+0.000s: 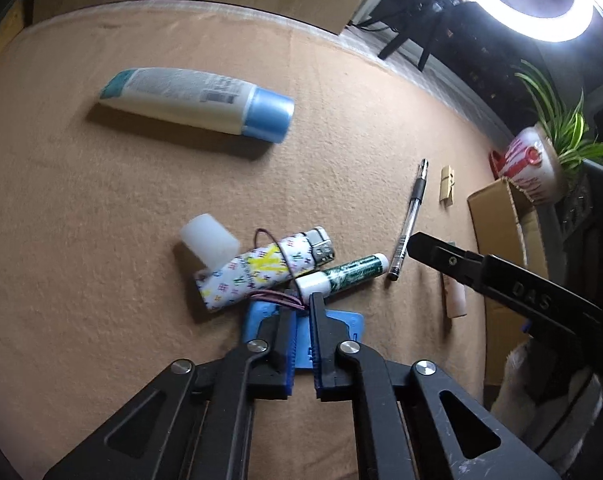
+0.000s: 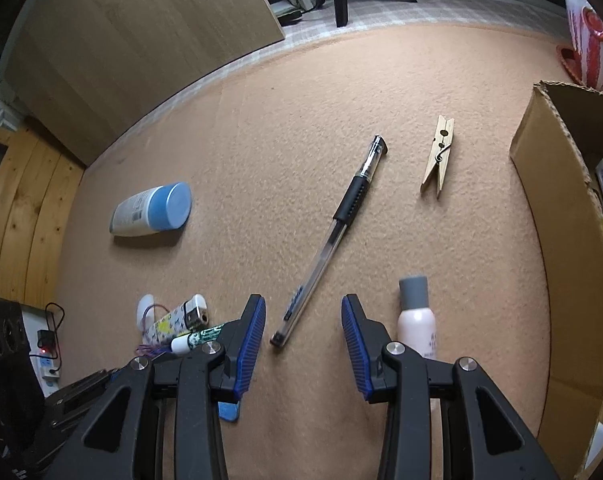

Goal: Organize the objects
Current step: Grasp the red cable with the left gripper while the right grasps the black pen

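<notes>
My left gripper (image 1: 301, 300) is nearly shut, its tips pinching thin purple hair ties (image 1: 279, 299) above a flat blue case (image 1: 343, 322). Just beyond lie a patterned lighter (image 1: 261, 270), a green-and-white lip balm (image 1: 341, 276) and a white cap (image 1: 209, 240). A white bottle with a blue cap (image 1: 197, 100) lies further off. My right gripper (image 2: 303, 316) is open and empty, low over the carpet, with a clear pen (image 2: 333, 236) running between its fingers. A pink spray bottle (image 2: 415, 316) lies just right of it.
A wooden clothespin (image 2: 439, 156) lies beyond the pen. An open cardboard box (image 2: 557, 220) with a packet inside stands at the right. A potted plant in a red-and-white pot (image 1: 533, 164) stands behind it. A wooden board (image 2: 133, 40) leans at the carpet's far edge.
</notes>
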